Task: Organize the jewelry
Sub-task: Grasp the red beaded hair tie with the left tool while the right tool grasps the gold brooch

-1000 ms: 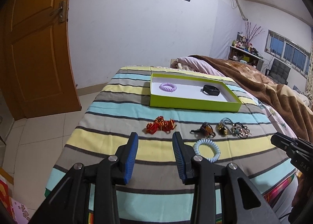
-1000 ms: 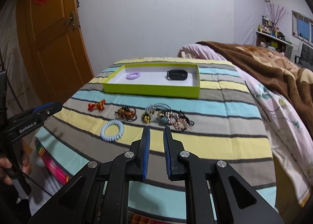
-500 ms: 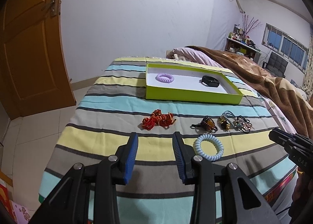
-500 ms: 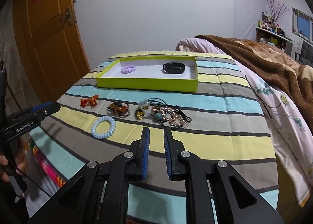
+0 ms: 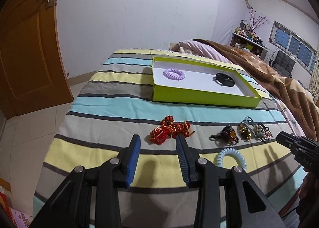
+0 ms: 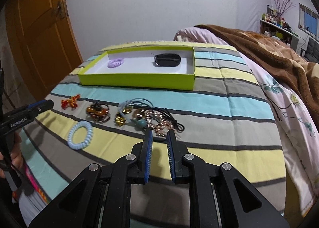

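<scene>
While the red-gold ornament (image 5: 170, 132) lies on the striped bedspread (image 5: 111, 108) short of the green box (image 5: 199, 98), the left tool (image 5: 157, 144) hovers just before it, jaws apart; lowering squarely should catch the tangle. The right tool (image 6: 160, 138), narrowly parted, probably targets the beaded cluster (image 6: 153, 120).

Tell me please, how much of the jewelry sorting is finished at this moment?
Done: the purple coil tie and black band lie in the green box. In hand: nothing; the left gripper is open just before the red ornament, and the right gripper is open and empty. Left: that ornament, the blue coil tie and the beaded pieces on the cloth.
</scene>
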The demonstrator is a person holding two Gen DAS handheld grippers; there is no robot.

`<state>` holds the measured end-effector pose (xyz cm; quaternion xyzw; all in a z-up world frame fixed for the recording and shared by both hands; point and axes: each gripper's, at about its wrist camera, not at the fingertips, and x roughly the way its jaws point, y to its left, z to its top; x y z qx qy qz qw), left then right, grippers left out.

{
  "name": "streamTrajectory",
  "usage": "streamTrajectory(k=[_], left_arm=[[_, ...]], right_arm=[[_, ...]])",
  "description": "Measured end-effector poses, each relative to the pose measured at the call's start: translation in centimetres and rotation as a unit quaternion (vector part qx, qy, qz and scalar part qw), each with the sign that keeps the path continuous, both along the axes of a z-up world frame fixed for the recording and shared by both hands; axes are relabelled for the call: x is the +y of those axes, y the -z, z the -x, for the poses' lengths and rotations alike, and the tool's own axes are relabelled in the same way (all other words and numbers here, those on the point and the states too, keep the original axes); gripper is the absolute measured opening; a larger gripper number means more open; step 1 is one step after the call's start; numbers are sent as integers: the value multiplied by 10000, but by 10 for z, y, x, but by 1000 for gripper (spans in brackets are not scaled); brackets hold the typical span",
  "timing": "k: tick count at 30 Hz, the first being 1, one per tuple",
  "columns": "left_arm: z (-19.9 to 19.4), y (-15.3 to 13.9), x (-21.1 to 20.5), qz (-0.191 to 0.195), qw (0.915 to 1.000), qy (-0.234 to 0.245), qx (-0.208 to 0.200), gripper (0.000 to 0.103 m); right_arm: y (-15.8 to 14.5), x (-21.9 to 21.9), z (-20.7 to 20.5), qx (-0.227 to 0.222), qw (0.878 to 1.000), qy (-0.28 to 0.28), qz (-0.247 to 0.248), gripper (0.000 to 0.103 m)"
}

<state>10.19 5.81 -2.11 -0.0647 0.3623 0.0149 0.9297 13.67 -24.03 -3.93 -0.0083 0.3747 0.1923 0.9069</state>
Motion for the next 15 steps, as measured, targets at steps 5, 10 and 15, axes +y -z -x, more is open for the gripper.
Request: streamTrajectory(k=[5, 10, 15], left_arm=[[-11, 7, 3, 58, 9999, 17, 112, 41], [-17, 11, 4, 122, 9998, 42, 177, 41], [-24, 17, 8, 226, 9993, 50, 292, 41]], right_arm=[[6, -1, -18, 75, 9998, -114, 177, 15], [6, 6, -27, 40, 9981, -485, 384, 15], [13, 14, -34, 166, 9956, -773, 501, 15]])
